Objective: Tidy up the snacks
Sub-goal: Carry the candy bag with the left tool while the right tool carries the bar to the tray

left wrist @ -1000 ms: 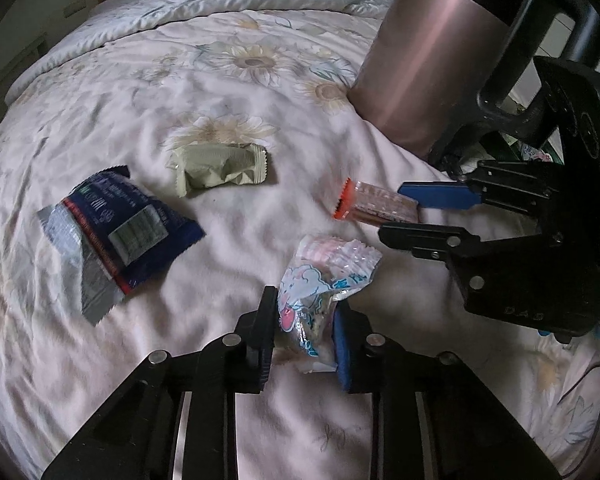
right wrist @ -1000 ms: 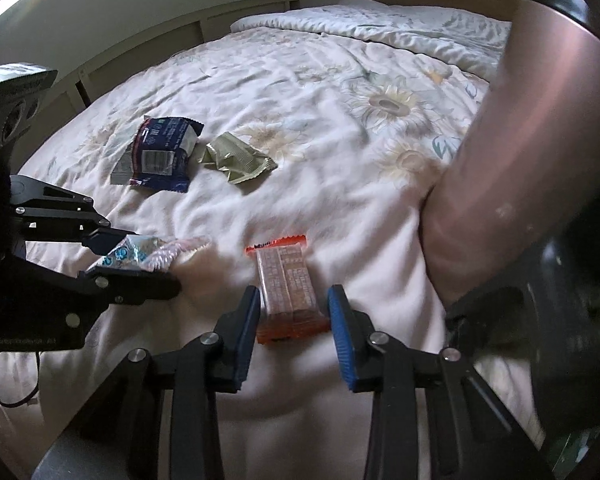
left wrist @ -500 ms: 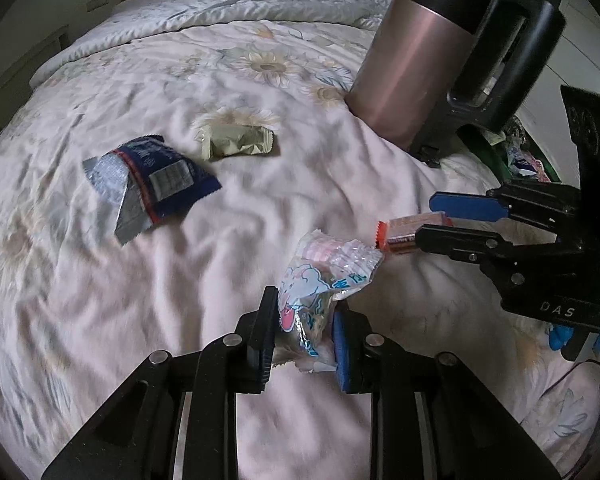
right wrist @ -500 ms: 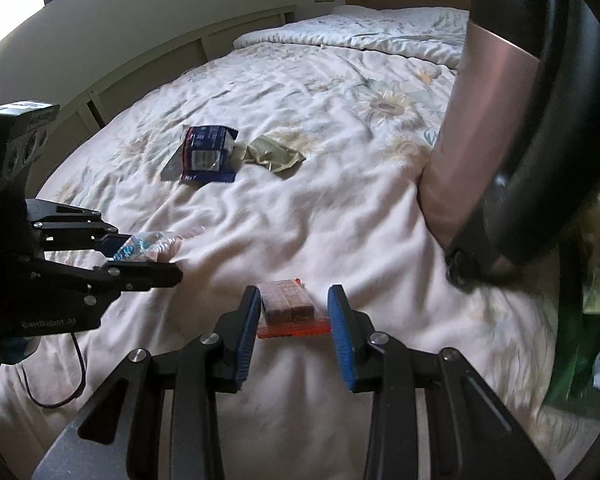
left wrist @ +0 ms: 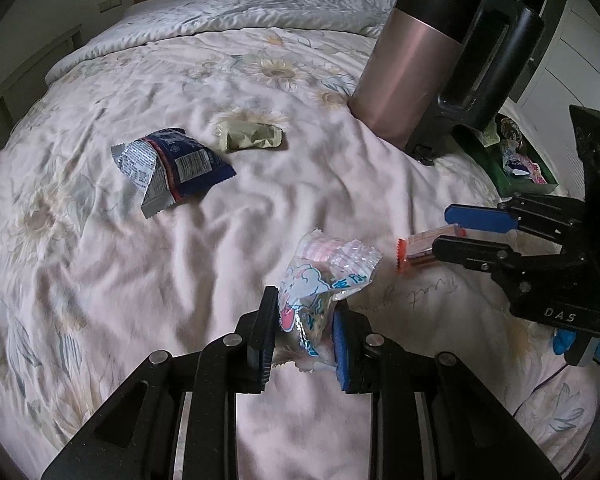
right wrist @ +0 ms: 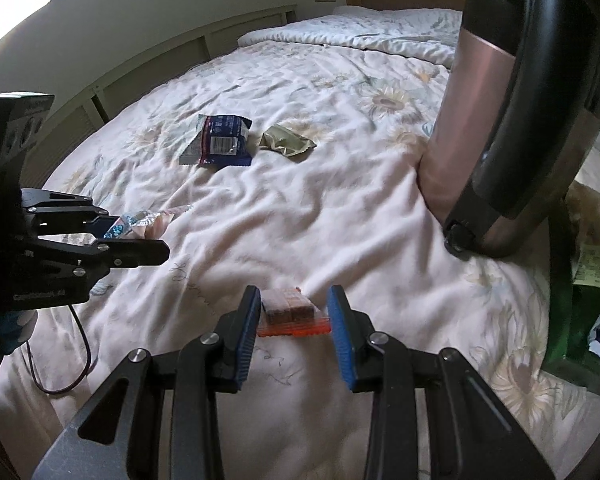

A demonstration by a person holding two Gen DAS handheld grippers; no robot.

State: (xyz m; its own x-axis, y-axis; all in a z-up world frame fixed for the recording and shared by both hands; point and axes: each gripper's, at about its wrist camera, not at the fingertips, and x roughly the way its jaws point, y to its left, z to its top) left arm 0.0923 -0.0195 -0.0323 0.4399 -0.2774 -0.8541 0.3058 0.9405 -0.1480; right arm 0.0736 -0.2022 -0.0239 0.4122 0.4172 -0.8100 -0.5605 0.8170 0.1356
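Left wrist: green bin (left wrist: 496,168) holds snack packets (left wrist: 520,160).

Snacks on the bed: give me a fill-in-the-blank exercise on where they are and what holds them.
1. The left gripper is shut on the clear ____ with the cartoon print.
2. The right gripper holds a bar whose wrapper ends are ____.
3. The blue packet and the green packet lie on the ____.
4. The big pink jug has a ____ handle.

Missing words: bag; orange; bed; black
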